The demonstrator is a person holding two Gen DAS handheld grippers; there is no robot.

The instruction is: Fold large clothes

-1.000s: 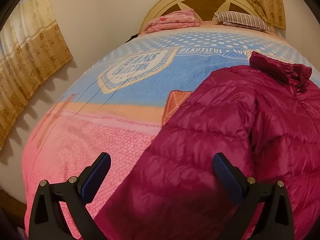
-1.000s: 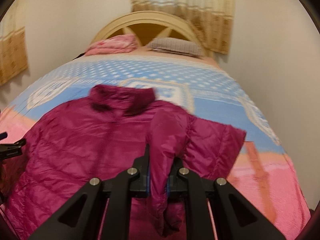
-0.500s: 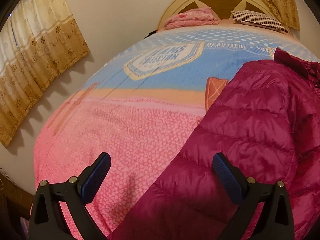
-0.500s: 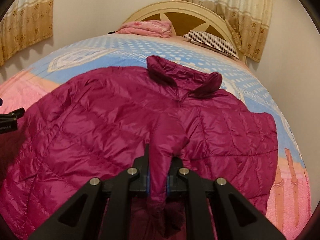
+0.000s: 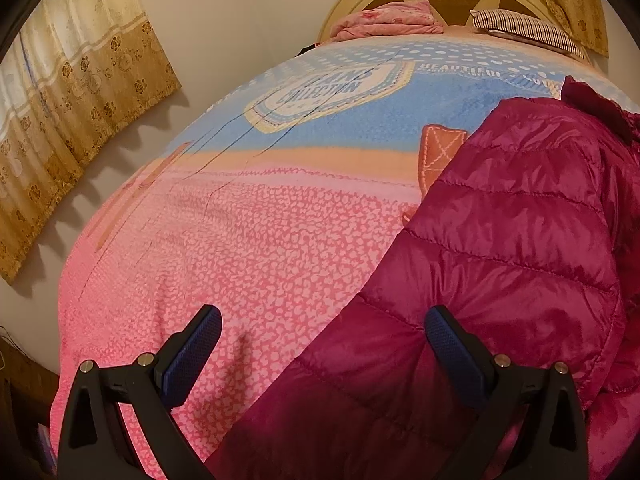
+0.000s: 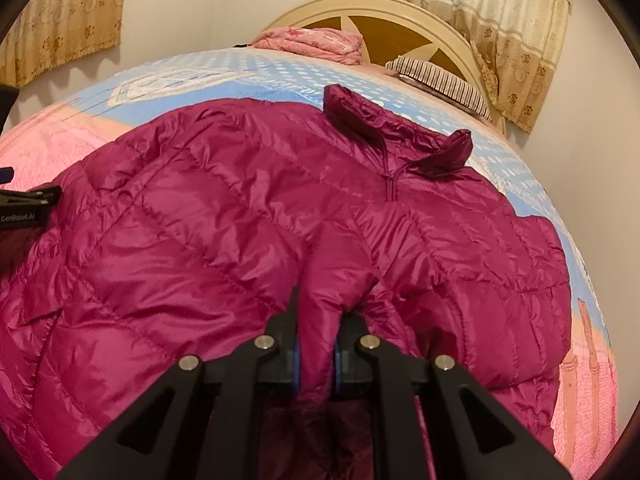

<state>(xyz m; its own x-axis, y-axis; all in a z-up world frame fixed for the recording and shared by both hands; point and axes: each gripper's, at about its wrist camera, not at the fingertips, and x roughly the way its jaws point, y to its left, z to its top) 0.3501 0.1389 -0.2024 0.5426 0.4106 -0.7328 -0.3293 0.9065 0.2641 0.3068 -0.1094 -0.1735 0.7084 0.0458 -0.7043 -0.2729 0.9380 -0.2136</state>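
Observation:
A magenta quilted jacket (image 6: 192, 224) lies front up on the bed, collar toward the headboard. My right gripper (image 6: 316, 352) is shut on the jacket's right sleeve (image 6: 332, 264), which is drawn across the jacket's front. In the left wrist view the jacket's left sleeve (image 5: 500, 248) runs down toward me. My left gripper (image 5: 320, 344) is open just above the sleeve's lower part and the pink blanket, its right blue finger (image 5: 452, 348) over the fabric, the left finger (image 5: 192, 352) over the blanket. The left gripper (image 6: 24, 204) also shows at the left edge of the right wrist view.
The bed carries a pink and blue blanket (image 5: 248, 248). A folded pink quilt (image 5: 388, 20) and a striped pillow (image 5: 528, 32) lie by the cream headboard (image 6: 360, 8). Patterned curtains (image 5: 68, 100) hang on the left wall and beside the headboard (image 6: 516, 28).
My right gripper has carried the sleeve leftward and down over the jacket's front. My left gripper has shifted left and lower, so more blanket and less jacket fill its view.

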